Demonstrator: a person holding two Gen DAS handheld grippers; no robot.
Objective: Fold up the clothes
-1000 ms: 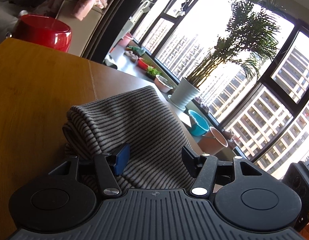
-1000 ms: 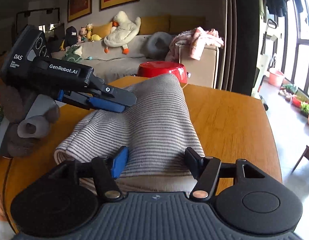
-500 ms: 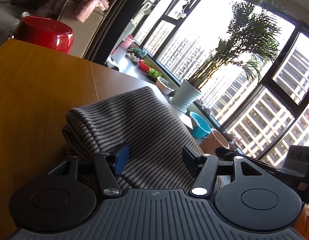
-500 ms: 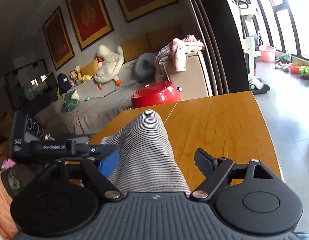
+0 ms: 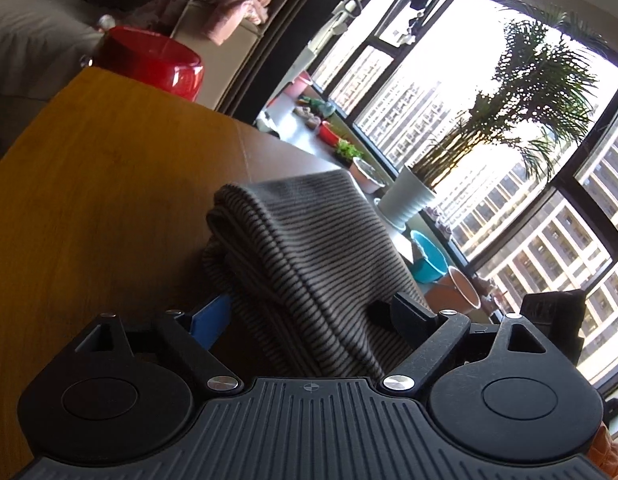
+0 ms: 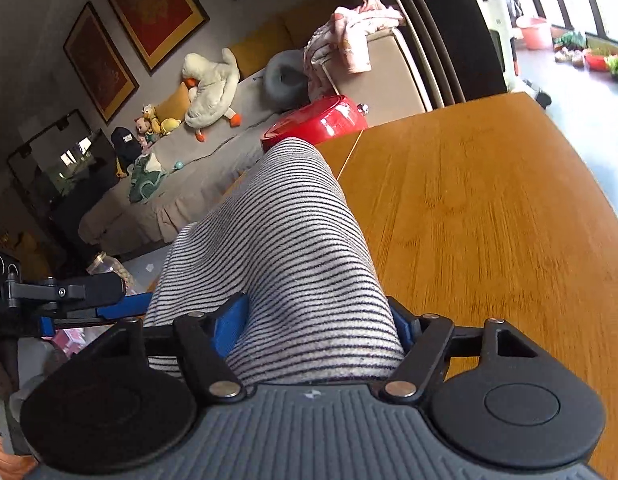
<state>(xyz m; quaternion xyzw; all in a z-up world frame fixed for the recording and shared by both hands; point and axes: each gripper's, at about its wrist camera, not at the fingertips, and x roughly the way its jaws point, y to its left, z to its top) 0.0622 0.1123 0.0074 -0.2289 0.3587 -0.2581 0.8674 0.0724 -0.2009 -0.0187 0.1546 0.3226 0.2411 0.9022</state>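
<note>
The folded striped garment (image 5: 309,264) lies on the wooden tabletop (image 5: 89,208), running forward between both pairs of fingers. In the left wrist view it shows as a thick bundle of several layers with a rounded folded edge at its far end, near the tabletop's window-side edge.

The left gripper (image 5: 305,316) has its 2 fingers spread wide and opening. The cloth sits between them, with a gap beside the blue pad on the left finger (image 5: 209,320), while the black right finger lies against the fabric's edge; the pads are not pinching it.

The right gripper (image 6: 321,320) straddles the near end of the garment (image 6: 285,240). Its jaws are closing, and both blue pads (image 6: 229,324) sit against the sides of the cloth, which bulges up between them. The left gripper's fingers (image 6: 109,308) show at the left of this view, beside the garment.

Beyond the tabletop (image 6: 489,208) stands a red bowl (image 6: 317,120), and behind it a sofa (image 6: 229,152) with a plush duck (image 6: 211,88). A potted palm (image 5: 509,128) stands by the window.
</note>
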